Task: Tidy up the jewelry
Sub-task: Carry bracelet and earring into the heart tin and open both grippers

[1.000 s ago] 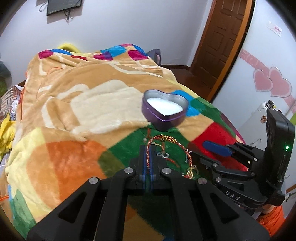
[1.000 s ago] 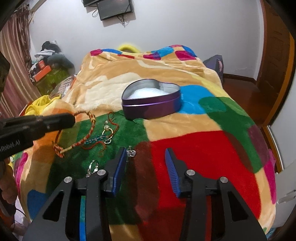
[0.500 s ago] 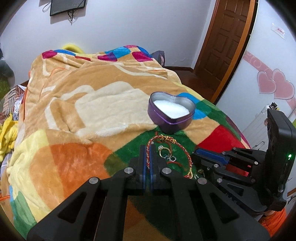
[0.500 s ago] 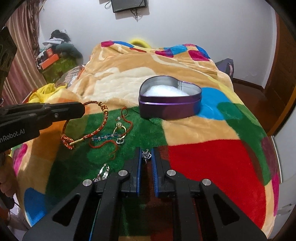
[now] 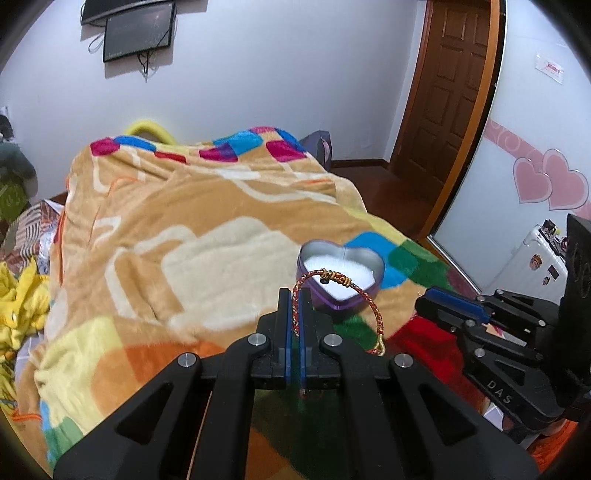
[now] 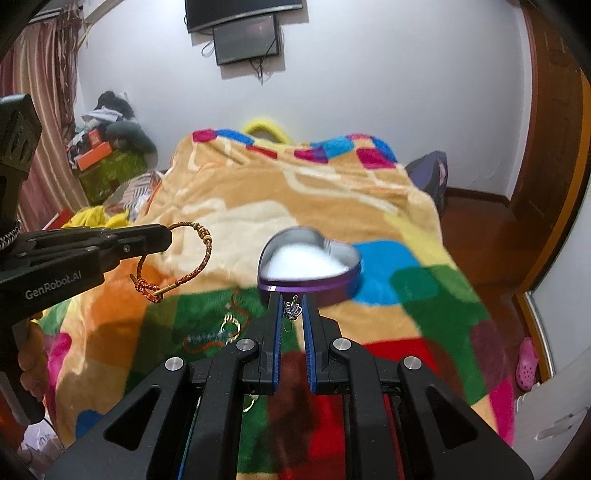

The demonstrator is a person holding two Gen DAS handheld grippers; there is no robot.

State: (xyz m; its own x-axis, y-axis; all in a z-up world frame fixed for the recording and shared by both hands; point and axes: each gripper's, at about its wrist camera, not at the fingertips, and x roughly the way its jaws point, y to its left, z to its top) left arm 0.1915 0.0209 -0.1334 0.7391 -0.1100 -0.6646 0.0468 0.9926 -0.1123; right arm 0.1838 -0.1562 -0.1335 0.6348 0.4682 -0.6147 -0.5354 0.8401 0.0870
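My left gripper (image 5: 294, 295) is shut on a red and gold braided bracelet (image 5: 334, 278) and holds it in the air, short of a purple heart-shaped tin (image 5: 341, 271) with a white lining. The bracelet (image 6: 192, 254) and left gripper (image 6: 162, 236) also show in the right wrist view. My right gripper (image 6: 292, 300) is shut on a small silver earring (image 6: 291, 308), raised just in front of the tin (image 6: 310, 264). A gold ring (image 6: 231, 321), a red cord (image 6: 214, 341) and a silver piece lie on the green patch of the blanket.
The tin sits on a colourful plush blanket (image 5: 184, 258) covering a bed. A brown door (image 5: 450, 110) is at the right, a wall screen (image 5: 138, 31) at the back, and clutter (image 6: 107, 155) at the far left. The right gripper (image 5: 454, 308) shows in the left wrist view.
Both grippers have lifted off the blanket with their jewelry and moved toward the tin. One second ago the right gripper was open; it closed on the earring.
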